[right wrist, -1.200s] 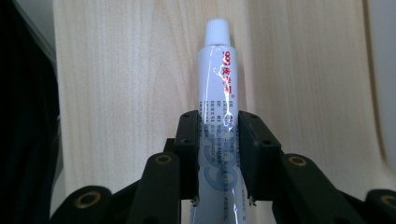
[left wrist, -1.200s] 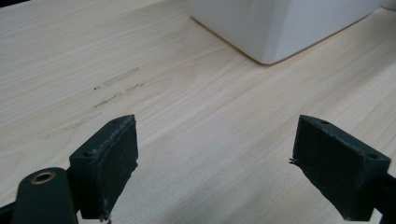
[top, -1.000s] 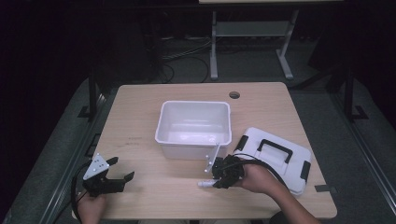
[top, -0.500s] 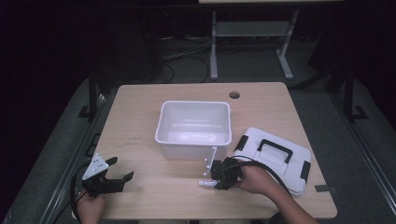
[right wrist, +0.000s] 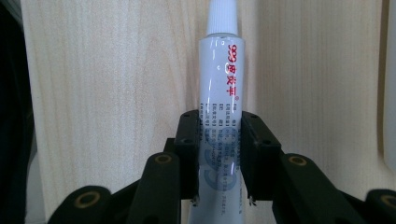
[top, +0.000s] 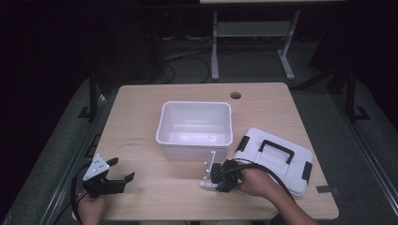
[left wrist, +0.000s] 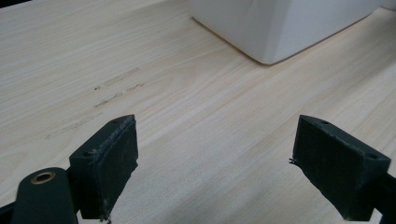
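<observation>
A white tube (right wrist: pixel 219 84) with red print and a ribbed white cap lies along my right gripper (right wrist: pixel 219 128), whose jaws are shut on its lower half just above the wooden table. In the high view that gripper (top: pixel 214 177) points left in front of the white bin (top: pixel 196 146), and the tube's cap end (top: pixel 204 184) sticks out to its left. My left gripper (top: pixel 122 169) stands open near the table's front left corner, with bare wood between its pads (left wrist: pixel 109 163).
The empty white bin's corner (left wrist: pixel 280 28) shows ahead of the left gripper. A white lid with a black handle (top: pixel 277 159) lies right of the right hand. A thin white piece (top: pixel 210 163) stands by the bin's front wall. The table has a cable hole (top: pixel 235 95) at the back.
My right gripper has shifted slightly left and nearer the front edge with the tube in it. The left gripper has not moved.
</observation>
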`<move>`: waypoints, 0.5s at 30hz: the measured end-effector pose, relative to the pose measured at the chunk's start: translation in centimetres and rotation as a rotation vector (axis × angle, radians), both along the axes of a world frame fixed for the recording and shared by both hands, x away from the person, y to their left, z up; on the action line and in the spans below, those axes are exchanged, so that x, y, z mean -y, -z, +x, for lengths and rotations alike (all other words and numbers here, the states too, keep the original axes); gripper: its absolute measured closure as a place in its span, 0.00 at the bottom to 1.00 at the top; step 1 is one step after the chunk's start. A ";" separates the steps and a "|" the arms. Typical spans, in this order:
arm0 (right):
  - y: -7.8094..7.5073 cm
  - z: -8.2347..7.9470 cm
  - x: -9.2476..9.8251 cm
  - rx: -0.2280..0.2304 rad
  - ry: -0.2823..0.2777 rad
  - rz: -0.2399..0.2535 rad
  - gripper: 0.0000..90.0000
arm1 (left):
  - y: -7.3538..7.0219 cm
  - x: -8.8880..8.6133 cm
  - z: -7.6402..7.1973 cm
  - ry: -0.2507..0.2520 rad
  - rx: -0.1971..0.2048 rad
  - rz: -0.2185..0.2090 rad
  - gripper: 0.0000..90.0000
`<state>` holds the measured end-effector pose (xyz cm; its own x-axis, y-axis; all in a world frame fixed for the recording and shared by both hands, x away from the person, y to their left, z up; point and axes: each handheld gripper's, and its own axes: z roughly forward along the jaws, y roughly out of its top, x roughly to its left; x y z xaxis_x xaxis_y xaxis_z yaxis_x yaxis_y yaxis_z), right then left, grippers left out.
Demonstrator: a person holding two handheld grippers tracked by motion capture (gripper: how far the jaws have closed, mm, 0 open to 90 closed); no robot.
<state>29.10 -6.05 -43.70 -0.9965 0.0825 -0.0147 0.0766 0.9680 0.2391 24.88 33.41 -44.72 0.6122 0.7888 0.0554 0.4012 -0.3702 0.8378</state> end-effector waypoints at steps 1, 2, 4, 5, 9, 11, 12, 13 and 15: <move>0.0 0.0 0.0 -0.002 -0.006 -0.002 0.79 | 0.0 0.0 0.0 0.001 0.000 0.000 0.15; 0.0 -0.1 0.0 -0.001 -0.019 -0.003 0.79 | 0.0 0.0 0.0 0.000 0.001 0.001 0.15; 0.0 -0.2 0.2 0.000 -0.039 -0.004 0.80 | 0.0 0.0 0.0 0.000 0.000 0.000 0.15; 0.0 -0.2 0.2 0.000 -0.039 -0.004 0.80 | 0.0 0.0 0.0 0.000 0.000 0.000 0.15; -0.3 -0.3 0.2 -0.008 -0.045 0.014 0.80 | 0.0 0.0 0.0 0.003 -0.001 0.004 0.15; -0.8 -0.3 0.4 -0.024 -0.040 0.040 0.80 | 0.0 0.0 0.0 0.002 -0.002 0.006 0.15; -1.2 -0.2 0.6 -0.030 -0.034 0.057 0.80 | 0.0 0.0 0.0 0.002 -0.002 0.005 0.15; -1.4 -0.2 0.8 -0.026 -0.027 0.063 0.80 | 0.0 0.0 0.0 0.001 -0.001 0.004 0.15; -2.1 -0.1 1.0 -0.029 -0.019 0.070 0.79 | 0.0 0.0 0.0 0.001 -0.001 0.005 0.15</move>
